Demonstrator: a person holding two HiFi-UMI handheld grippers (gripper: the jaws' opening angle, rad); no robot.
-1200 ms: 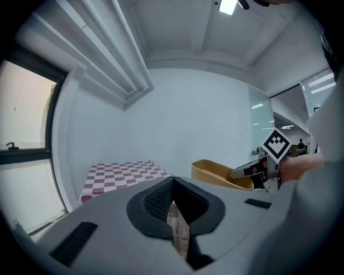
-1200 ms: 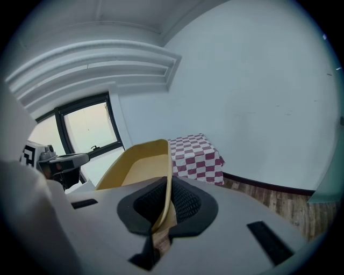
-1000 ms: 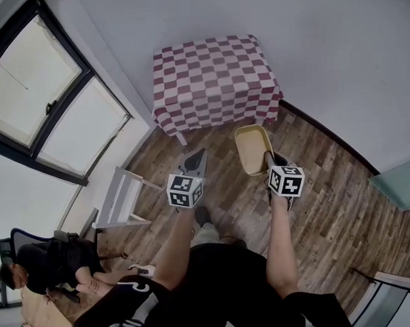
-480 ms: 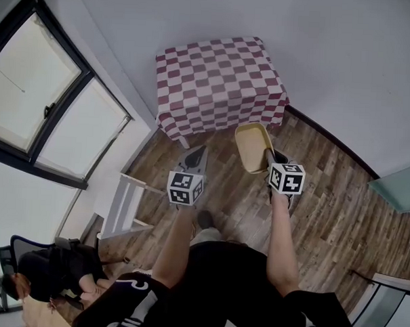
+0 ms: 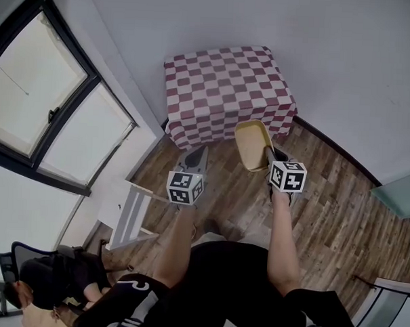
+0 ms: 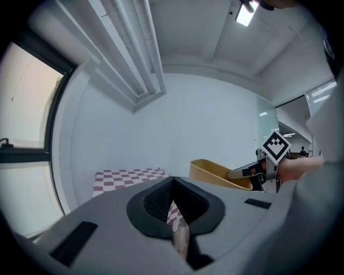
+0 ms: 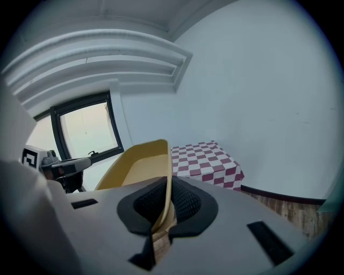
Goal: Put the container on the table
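A shallow yellow container (image 5: 253, 145) hangs in the air over the wooden floor, just short of the table with the red-and-white checked cloth (image 5: 229, 86). My right gripper (image 5: 268, 157) is shut on its near rim; in the right gripper view the container's wall (image 7: 144, 166) runs between the jaws, and the table (image 7: 207, 161) lies beyond. My left gripper (image 5: 193, 159) is shut and empty, to the left of the container. In the left gripper view, the container (image 6: 215, 173) is at right and the table (image 6: 126, 178) ahead.
A grey wall stands behind the table. Large windows (image 5: 38, 98) fill the left side. A white stand (image 5: 128, 210) is on the floor at left. A person (image 5: 47, 281) crouches at bottom left. A pale panel (image 5: 400, 188) is at right.
Both grippers and the container have come closer to the checked table. The crouching person at bottom left has shifted lower in the picture.
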